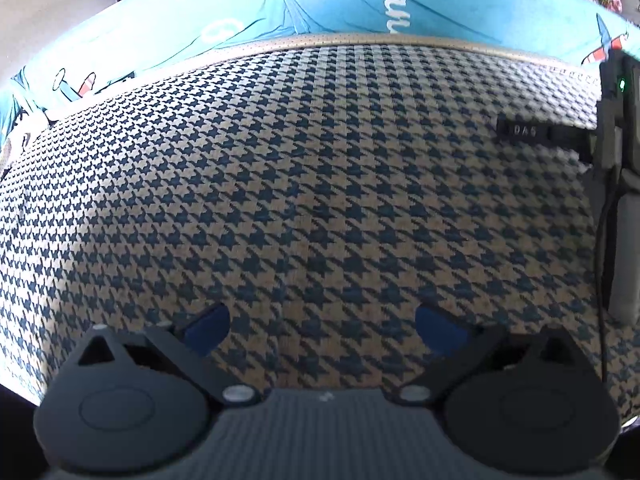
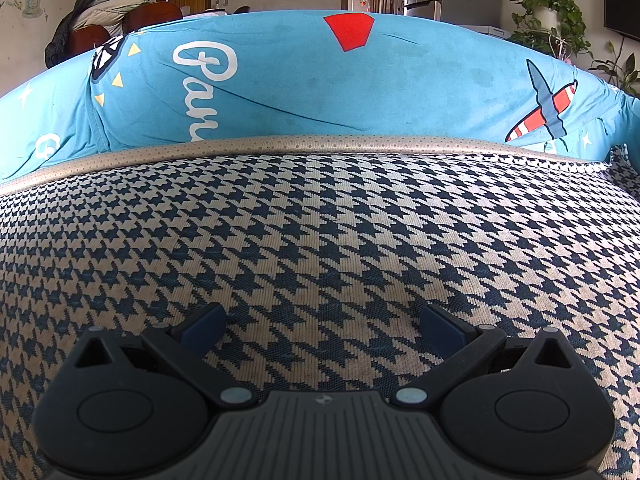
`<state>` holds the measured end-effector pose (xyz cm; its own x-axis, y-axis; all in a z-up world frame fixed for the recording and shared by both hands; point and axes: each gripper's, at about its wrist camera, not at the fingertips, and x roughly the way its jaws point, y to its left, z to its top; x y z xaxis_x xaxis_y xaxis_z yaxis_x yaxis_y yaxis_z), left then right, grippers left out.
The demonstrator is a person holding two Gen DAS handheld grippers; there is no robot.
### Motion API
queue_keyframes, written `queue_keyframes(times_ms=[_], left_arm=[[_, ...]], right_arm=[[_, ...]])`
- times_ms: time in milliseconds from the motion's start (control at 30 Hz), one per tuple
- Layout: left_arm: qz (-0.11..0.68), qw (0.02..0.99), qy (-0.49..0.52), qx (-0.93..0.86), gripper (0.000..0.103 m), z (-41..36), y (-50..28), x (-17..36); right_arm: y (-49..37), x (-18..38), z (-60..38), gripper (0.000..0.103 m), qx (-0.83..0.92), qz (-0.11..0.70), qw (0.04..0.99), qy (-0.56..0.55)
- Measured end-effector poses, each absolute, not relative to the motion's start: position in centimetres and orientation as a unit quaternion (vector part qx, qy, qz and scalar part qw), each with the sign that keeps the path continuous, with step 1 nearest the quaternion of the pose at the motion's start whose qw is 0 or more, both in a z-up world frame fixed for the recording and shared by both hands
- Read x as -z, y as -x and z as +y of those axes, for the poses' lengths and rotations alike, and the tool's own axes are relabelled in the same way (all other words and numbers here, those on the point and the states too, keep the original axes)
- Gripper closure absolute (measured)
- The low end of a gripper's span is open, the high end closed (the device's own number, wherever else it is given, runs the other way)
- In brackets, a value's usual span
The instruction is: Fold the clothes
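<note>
Both grippers, left (image 1: 322, 326) and right (image 2: 323, 326), are hovering just over a houndstooth cover (image 2: 320, 248), fingers (image 2: 204, 326) spread wide and holding nothing. Beyond the cover's beige trim (image 2: 320, 145), a blue printed cloth (image 2: 304, 80) is lying spread across the far side.

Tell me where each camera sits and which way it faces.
Left wrist: behind the open left gripper, tilted down at the navy-and-beige houndstooth cover; the right gripper's body shows at the edge.
Right wrist: behind the open right gripper, looking level across the cover.
Shared: the cover and the blue printed fabric.
</note>
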<state>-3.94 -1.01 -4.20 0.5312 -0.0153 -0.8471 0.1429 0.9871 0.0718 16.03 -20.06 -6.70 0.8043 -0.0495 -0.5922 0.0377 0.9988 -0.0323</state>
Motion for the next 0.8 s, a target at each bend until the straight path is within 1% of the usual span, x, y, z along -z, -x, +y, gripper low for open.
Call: queue_keyframes(times_ms=[233,433,733,800], left_arm=[[0.469,0.879,-0.059,0.061,0.0,1.2,3.8,2.2],[0.458,0.884,-0.073,0.063,0.0,2.3,3.4,1.0],[0.446,0.89,-0.062,0.073,0.0,2.2,3.2,1.5],[0.443,0.892,-0.058,0.073,0.0,2.7,4.5,1.1]], right_arm=[[-16.1,6.8,-20.1,0.0,0.023,0.313,0.95,0.01],[-16.1,6.8,-20.3,0.0,0.023,0.313,0.95,0.009],[-13.9,6.3,-22.5,0.0,0.023,0.313,0.95,0.009],[-13.9,6.5,-22.7,0.0,0.023,0.313,0.95,0.009]])
